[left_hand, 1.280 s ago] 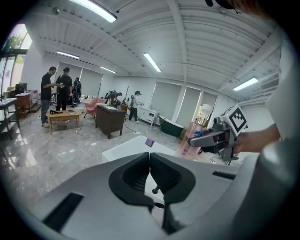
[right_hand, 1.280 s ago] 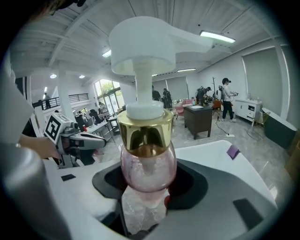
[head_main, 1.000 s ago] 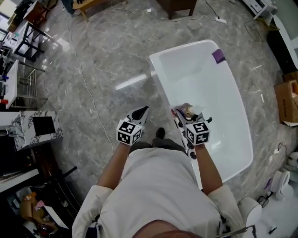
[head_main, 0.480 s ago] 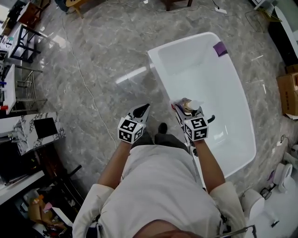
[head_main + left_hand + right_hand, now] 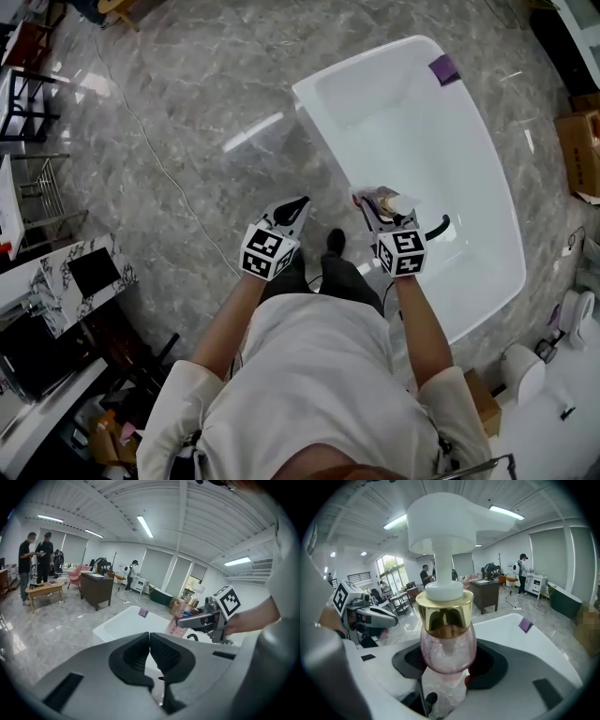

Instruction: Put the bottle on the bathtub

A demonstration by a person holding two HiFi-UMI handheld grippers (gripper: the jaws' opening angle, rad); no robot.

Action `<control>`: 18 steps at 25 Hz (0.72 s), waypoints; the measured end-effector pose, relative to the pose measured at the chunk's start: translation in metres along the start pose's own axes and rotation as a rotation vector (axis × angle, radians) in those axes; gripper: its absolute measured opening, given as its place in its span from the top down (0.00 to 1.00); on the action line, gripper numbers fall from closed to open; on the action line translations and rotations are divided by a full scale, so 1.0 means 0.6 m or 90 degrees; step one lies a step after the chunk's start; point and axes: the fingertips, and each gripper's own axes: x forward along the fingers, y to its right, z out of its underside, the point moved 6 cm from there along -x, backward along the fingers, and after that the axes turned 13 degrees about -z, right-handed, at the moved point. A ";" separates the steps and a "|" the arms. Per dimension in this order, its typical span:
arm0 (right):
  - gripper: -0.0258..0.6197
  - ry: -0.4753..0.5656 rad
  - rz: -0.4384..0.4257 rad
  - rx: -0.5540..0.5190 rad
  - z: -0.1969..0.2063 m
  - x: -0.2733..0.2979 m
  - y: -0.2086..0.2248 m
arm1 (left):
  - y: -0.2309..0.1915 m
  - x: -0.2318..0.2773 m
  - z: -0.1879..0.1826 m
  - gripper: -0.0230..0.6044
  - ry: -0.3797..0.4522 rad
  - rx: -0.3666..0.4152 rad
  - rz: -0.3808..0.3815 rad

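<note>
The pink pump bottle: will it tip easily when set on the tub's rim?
The bottle is probably top-heavy: a tall pump head rises above its neck. Its glossy body looks rigid and likely slippery. The bathtub rim looks narrow, so tipping seems plausible.

Pink, gold and white against grey marble

The bottle [image 5: 448, 639] has a clear pink body, a shiny gold collar and a white pump. The bathtub [image 5: 427, 141] is plain white, with a purple patch [image 5: 444, 68] on its far rim. The floor [image 5: 187, 94] is grey with pale marble veining. The left gripper [image 5: 292, 208] and right gripper [image 5: 380, 208] have dark grey jaws and black-and-white square markers. The person's shirt [image 5: 319, 375] is off-white; at far right is a brown cardboard box [image 5: 577, 150].
</note>
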 end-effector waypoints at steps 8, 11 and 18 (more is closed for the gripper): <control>0.59 0.012 0.059 0.048 0.044 0.078 0.044 | -0.048 0.074 0.019 0.95 -0.018 0.019 0.030; 0.59 0.006 0.077 0.061 0.064 0.107 0.065 | -0.060 0.104 0.026 0.95 -0.021 0.021 0.034; 0.59 0.000 0.116 0.083 0.120 0.173 0.115 | -0.062 0.178 0.064 0.95 -0.038 0.027 0.044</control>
